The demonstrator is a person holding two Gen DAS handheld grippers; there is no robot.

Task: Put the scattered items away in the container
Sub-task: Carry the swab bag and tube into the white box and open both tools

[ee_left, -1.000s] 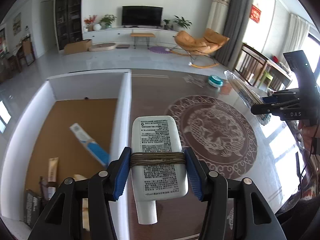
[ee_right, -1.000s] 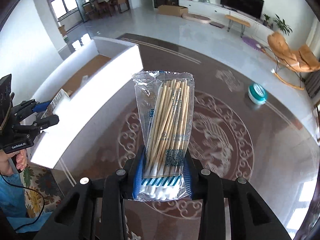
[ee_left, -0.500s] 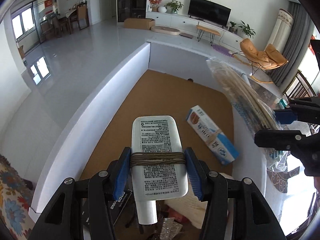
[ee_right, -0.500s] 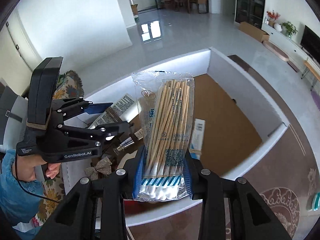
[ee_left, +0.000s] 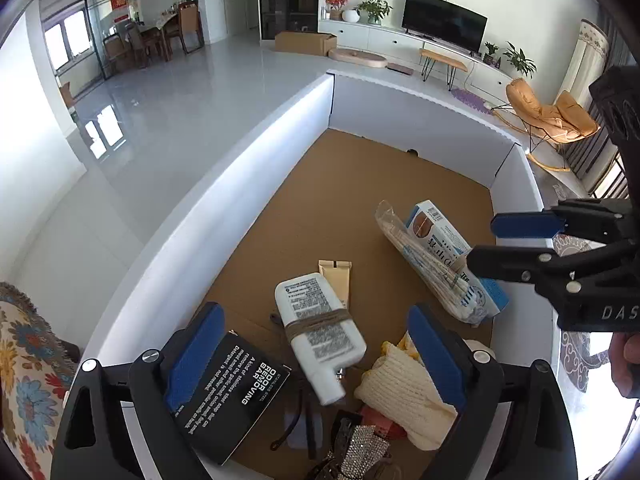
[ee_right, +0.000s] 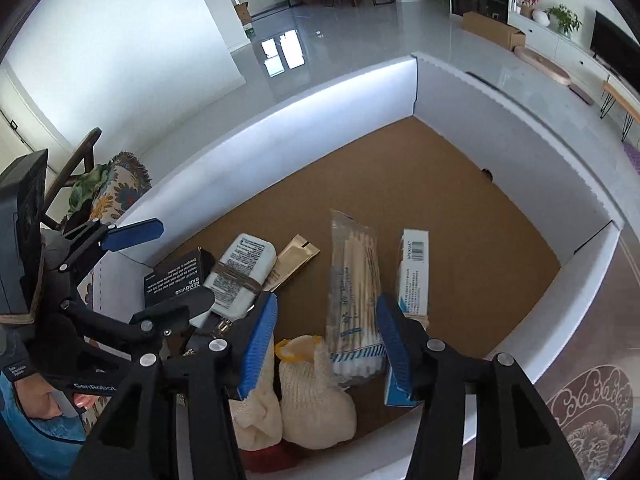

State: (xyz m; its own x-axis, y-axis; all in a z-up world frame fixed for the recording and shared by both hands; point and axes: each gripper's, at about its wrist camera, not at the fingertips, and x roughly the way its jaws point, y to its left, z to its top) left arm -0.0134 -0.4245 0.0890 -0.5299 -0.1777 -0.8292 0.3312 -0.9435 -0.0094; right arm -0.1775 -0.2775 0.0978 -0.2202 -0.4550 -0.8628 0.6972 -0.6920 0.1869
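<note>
A white-walled container (ee_left: 256, 168) with a brown cardboard floor fills the middle of both views. Behind it, across the top of the left wrist view, a glossy pale floor runs to a television (ee_left: 444, 26) on a low white cabinet at upper right, with an orange rocking chair (ee_left: 548, 116) at the right edge. In the lower right corner of the right wrist view shows a strip of dark table (ee_right: 592, 404) with a pale ornamental pattern.

The left hand-held gripper (ee_left: 316, 354) stands wide open at the bottom of its view, its jaws having just been opening. The white lotion bottle (ee_left: 320, 328), bound with a brown band, lies free on the container floor between the blue pads, touching neither, its cap toward the bottom of the frame. A black box with white lettering (ee_left: 236, 392) lies under the left pad, and a tan sachet (ee_left: 336, 280) just above the bottle.

The right hand-held gripper (ee_right: 326, 350) has likewise just been opening; its pads stand apart from the bag of cotton swabs (ee_right: 354, 296), which sits between them, in the container, beside a blue and white carton (ee_right: 414, 276) at its right. Cream knitted items (ee_right: 312, 392) lie at the lower centre.
</note>
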